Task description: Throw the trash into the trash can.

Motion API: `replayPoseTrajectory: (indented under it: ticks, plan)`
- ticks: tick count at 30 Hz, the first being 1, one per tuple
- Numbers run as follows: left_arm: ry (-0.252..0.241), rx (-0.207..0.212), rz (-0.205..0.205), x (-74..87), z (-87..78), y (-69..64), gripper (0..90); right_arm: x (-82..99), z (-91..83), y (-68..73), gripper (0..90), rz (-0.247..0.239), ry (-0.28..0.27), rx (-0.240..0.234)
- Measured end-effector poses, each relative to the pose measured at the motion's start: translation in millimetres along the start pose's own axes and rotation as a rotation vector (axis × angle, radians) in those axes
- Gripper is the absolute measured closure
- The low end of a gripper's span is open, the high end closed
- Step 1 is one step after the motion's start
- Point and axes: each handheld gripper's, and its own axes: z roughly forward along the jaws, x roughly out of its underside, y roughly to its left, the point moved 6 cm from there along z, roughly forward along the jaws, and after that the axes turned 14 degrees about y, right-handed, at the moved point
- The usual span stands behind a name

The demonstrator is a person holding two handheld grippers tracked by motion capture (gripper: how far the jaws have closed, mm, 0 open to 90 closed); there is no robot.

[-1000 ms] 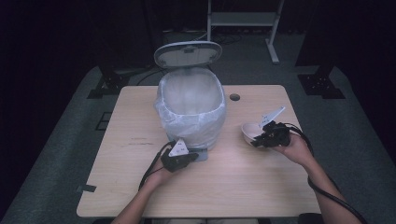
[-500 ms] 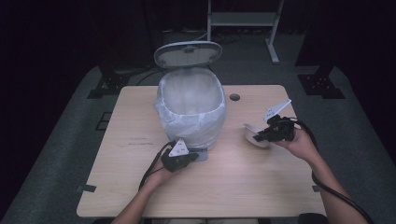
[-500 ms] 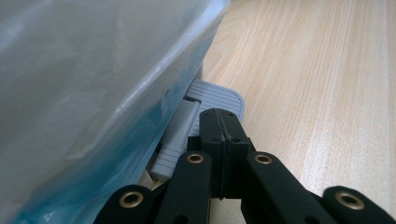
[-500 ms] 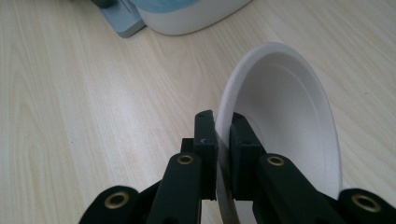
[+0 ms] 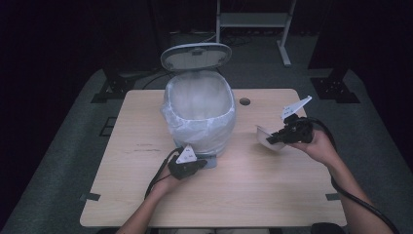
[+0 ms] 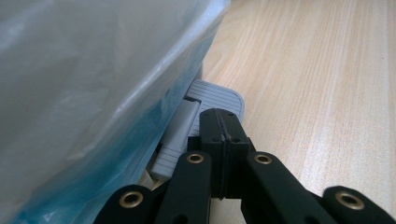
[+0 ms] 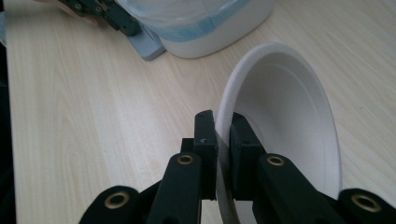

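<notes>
A white pedal bin (image 5: pixel 199 114) stands near the middle of the wooden table (image 5: pixel 122 195), its lid (image 5: pixel 196 56) tipped up and back, and a thin clear liner bag (image 5: pixel 214 129) folded out over its rim, with a blue tint where the plastic bunches lower down. At the foot of the bin, on the side facing the person, a grey ribbed pedal (image 6: pixel 212 100) sticks out just above the tabletop.

The left tool (image 5: pixel 195 165) sits right at that pedal. From its own camera the two black jaws are pressed flat together with nothing between them, and their closed tip rests on or just over the pedal's ribbed surface; I can't tell whether it is pushing down. The liner bag hangs close beside the jaws on that side. The person's left hand (image 5: pixel 168 183) wraps the tool's body low over the table, a black cable looping away from it.

Off to the right of the bin, apart from it, the right tool (image 5: pixel 270 139) is pinching the rim of a white paper bowl (image 7: pixel 285 116). The bowl's edge runs between the two jaws, one inside the rim and one outside, and the bowl is tilted on its side with its hollow facing the bin. The right hand (image 5: pixel 316 146) holds it just above the table.
</notes>
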Motion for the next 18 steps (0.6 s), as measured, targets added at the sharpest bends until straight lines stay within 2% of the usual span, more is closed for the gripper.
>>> replayPoseTrajectory:
  ticks: [13,18]
  plan:
    - [0.006,0.003,0.0,0.3,0.0,0.1,90.0,-11.3,-32.2,7.5,83.0,-0.012,-0.03,-0.008]
    - [0.006,0.003,-0.002,0.2,0.0,0.2,90.0,-15.6,-45.7,9.4,83.0,-0.015,-0.029,0.005]
